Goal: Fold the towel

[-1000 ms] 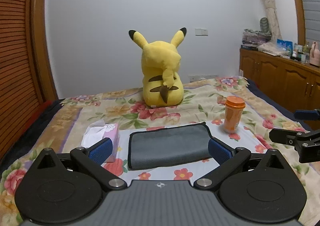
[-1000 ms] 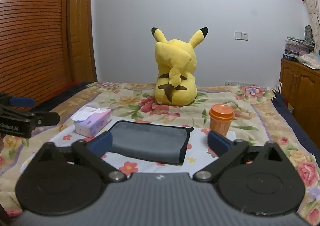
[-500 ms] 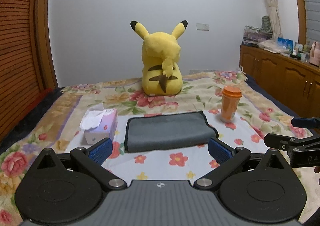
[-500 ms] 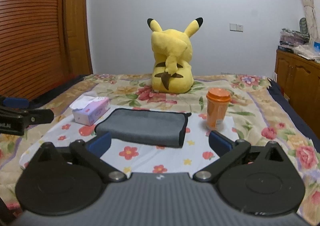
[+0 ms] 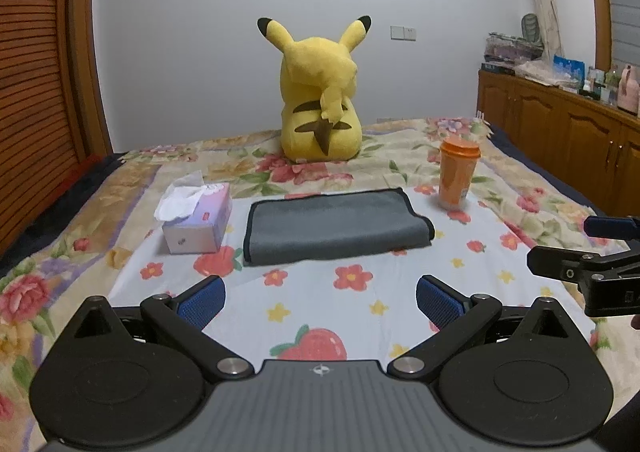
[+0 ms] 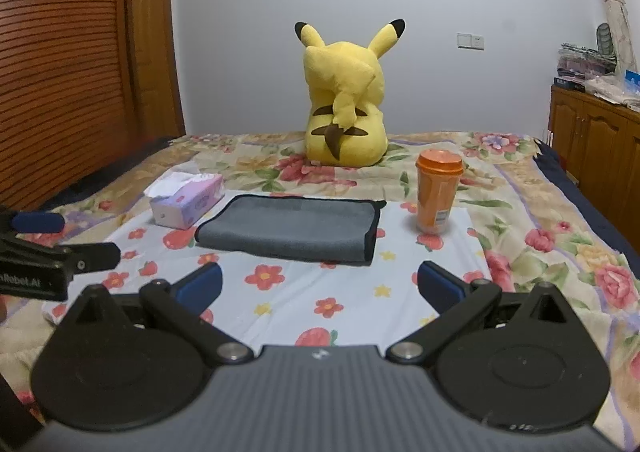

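A grey towel [image 5: 336, 226] with a black hem lies folded into a long rectangle on the flowered bedsheet [image 5: 320, 304]; it also shows in the right wrist view [image 6: 292, 230]. My left gripper [image 5: 320, 298] is open and empty, held back from the towel's near edge. My right gripper [image 6: 318, 286] is open and empty, also short of the towel. Each gripper shows at the edge of the other's view: the right gripper [image 5: 588, 264] and the left gripper [image 6: 52, 252].
A tissue box [image 5: 198, 218] stands left of the towel. An orange lidded cup [image 5: 458, 176] stands to its right. A yellow plush toy [image 5: 320, 100] sits behind. A wooden cabinet [image 5: 568, 132] runs along the right; a slatted wooden door [image 6: 72, 64] is at the left.
Both grippers have pulled back from the towel toward the near side of the bed, staying open. The towel has not moved.
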